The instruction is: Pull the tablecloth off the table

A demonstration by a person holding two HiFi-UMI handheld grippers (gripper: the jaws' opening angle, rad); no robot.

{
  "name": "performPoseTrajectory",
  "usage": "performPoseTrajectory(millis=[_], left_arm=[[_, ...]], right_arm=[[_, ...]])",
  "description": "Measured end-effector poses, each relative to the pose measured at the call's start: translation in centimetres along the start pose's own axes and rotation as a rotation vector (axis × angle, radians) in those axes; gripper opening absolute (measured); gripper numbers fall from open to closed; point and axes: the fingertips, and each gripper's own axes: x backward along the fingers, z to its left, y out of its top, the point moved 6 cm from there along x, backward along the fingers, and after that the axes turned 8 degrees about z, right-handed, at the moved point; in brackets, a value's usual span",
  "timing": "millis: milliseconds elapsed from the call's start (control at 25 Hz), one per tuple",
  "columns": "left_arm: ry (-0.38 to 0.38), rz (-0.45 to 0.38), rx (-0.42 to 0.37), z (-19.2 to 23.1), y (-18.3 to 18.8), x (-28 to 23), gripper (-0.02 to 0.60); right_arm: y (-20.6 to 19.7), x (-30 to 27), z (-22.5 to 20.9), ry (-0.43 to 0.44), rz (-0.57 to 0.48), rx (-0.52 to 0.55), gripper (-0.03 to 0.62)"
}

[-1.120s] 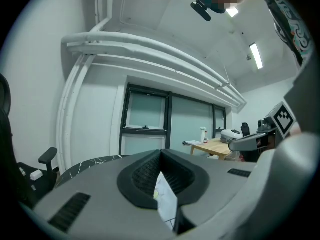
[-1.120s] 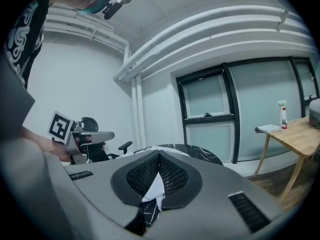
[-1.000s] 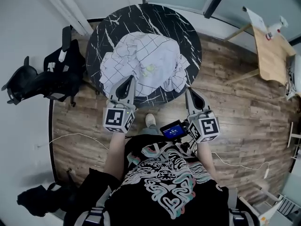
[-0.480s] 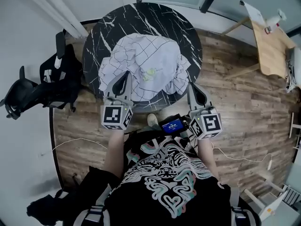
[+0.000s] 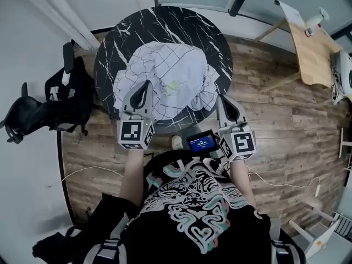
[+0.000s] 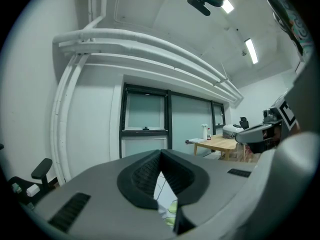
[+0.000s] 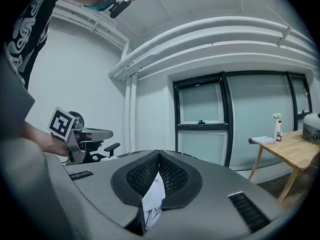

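Tablecloth (image 5: 170, 78) sits bunched on the round bench (image 5: 165, 23), heaped toward six o'clock, not yet off. Right gripper (image 5: 224, 101) has its jaws pinching a white fold. Left gripper (image 5: 144, 88), at seven o'clock, has jaws pressed together, seemingly on cloth too. The pull-off remains.

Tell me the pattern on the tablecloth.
The tablecloth is white with a grid of thin dark lines. It shows best in the head view.
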Motion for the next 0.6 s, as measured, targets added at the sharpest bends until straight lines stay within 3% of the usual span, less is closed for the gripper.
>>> performPoseTrajectory(millis=[600], left_arm=[[0.077, 0.049, -0.006, 0.9, -1.0, -0.6, 0.026]], right_arm=[[-0.8, -1.8, -1.4, 0.012, 0.024, -0.024, -0.005]])
